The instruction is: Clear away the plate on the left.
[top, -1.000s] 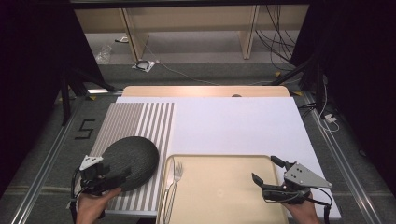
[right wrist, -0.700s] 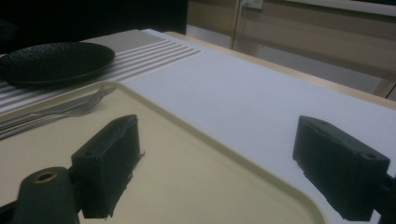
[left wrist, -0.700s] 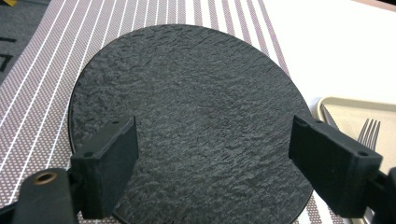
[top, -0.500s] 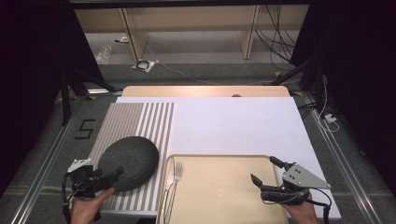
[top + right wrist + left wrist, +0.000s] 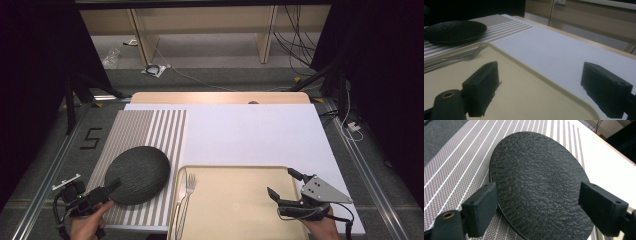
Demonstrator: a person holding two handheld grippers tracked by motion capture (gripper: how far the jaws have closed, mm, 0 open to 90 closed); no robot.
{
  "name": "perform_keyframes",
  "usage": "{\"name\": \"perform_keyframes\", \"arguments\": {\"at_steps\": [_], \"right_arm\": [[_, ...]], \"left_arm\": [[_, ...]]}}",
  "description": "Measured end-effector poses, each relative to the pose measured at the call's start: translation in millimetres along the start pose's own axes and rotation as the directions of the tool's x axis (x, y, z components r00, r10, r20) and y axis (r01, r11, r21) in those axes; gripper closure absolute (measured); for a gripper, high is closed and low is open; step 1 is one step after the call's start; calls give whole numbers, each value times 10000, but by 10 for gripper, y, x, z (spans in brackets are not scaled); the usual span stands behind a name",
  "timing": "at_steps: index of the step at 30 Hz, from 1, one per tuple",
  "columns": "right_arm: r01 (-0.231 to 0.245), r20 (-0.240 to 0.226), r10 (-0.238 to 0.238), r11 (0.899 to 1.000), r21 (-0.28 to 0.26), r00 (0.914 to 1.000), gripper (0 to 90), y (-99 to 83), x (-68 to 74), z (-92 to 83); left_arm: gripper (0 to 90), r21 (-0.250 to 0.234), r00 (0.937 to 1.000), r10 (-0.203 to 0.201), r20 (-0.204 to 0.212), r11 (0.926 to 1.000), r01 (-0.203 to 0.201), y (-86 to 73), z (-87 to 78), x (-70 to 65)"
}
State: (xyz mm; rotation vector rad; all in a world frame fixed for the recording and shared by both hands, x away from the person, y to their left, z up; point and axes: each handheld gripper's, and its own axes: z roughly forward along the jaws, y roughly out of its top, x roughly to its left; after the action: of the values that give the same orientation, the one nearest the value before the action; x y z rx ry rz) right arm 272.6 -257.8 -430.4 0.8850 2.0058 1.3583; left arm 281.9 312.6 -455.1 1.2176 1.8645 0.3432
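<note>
The left gripper (image 5: 107,189) is hovering at the near edge of the black plate (image 5: 137,174), jaws spread wide and gripping nothing. In the left gripper view the plate (image 5: 539,182) is lying flat on the striped mat (image 5: 454,170), its near rim sitting between the two open jaws. The step in hand looks like the approach to grasp the plate. Whether the lower jaw is already under the rim I cannot tell from here.

The right gripper (image 5: 282,187) is waiting over the right end of the beige tray (image 5: 235,220), also wide open and holding nothing. A fork (image 5: 187,192) and what seems to be a knife are lying along the tray's left side.

Next, I judge, the left gripper needs to be easing forward so one jaw slips beneath the rim, then closing firmly before any lifting.
</note>
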Motion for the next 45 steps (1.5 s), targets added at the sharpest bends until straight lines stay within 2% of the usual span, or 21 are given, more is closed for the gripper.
{"name": "perform_keyframes", "arguments": {"at_steps": [4,7,10,11,13,18,19,23,25,27,28,29,30,31,32,34,36,38,42,43,45], "right_arm": [[-18,12,18,10000,49,10000,159,-2,-3,-2],[6,20,-6,10000,48,10000,159,-4,-4,1],[16,13,-17,10000,73,10000,159,-4,-4,4],[18,15,-18,10000,41,10000,159,-5,-4,8],[19,19,-19,10000,43,10000,159,-5,-3,8],[11,15,-11,10000,59,10000,159,-5,-2,10],[8,16,-8,10000,62,10000,159,-5,-2,10],[9,8,-9,10000,54,10000,159,-5,-1,10],[20,11,-20,10000,68,10000,159,-5,-2,7],[15,9,-15,10000,66,10000,159,-5,-2,8],[21,7,-21,10000,67,10000,159,-5,-1,8],[8,0,-8,10000,67,10000,159,-4,0,8],[15,-1,-15,10000,70,10000,159,-5,1,8],[15,-1,-15,10000,70,10000,159,-4,1,8],[15,-2,-15,10000,70,10000,159,-4,1,9],[1,10,-1,10000,82,10000,159,-5,3,11],[1,4,-1,10000,91,10000,159,-5,4,13],[24,0,-24,9999,99,10000,159,-5,6,14],[31,-19,-31,9999,101,10000,159,-5,10,22],[40,-21,-40,10000,64,10000,159,-4,12,23],[43,-17,-43,10000,65,10000,159,-4,13,24]], "left_arm": [[158,38,9955,-926,193,9957,925,-12,-3,56],[160,125,9832,-1778,423,9841,1774,-38,-9,119],[165,322,9584,-2767,702,9609,2751,-78,-6,178],[172,366,9437,-3202,830,9473,3182,-100,-2,193],[175,568,9320,-3515,880,9359,3476,-127,-2,216],[189,808,8874,-4461,1160,8947,4392,-188,-2,275],[192,807,8763,-4651,1257,8852,4583,-202,5,283],[209,1038,8494,-5089,1401,8606,4985,-240,20,304],[210,1092,8406,-5231,1405,8520,5120,-253,19,310],[221,1118,8249,-5454,1486,8381,5340,-270,21,314],[224,1185,8203,-5525,1482,8334,5399,-279,22,318],[226,1200,8110,-5653,1505,8248,5526,-290,25,317],[232,1220,8053,-5731,1519,8194,5602,-302,26,320],[240,1235,7949,-5863,1563,8101,5732,-313,32,316],[244,1290,7927,-5889,1574,8081,5747,-322,35,315],[256,1372,7819,-6017,1631,7986,5860,-339,47,306],[260,1433,7753,-6102,1628,7921,5933,-360,62,304],[278,1458,7584,-6282,1739,7780,6111,-382,75,302],[303,1601,7417,-6472,1763,7623,6271,-419,98,279],[308,1658,7357,-6552,1718,7553,6340,-424,103,272],[323,1682,7306,-6600,1748,7511,6384,-444,113,269]]}}
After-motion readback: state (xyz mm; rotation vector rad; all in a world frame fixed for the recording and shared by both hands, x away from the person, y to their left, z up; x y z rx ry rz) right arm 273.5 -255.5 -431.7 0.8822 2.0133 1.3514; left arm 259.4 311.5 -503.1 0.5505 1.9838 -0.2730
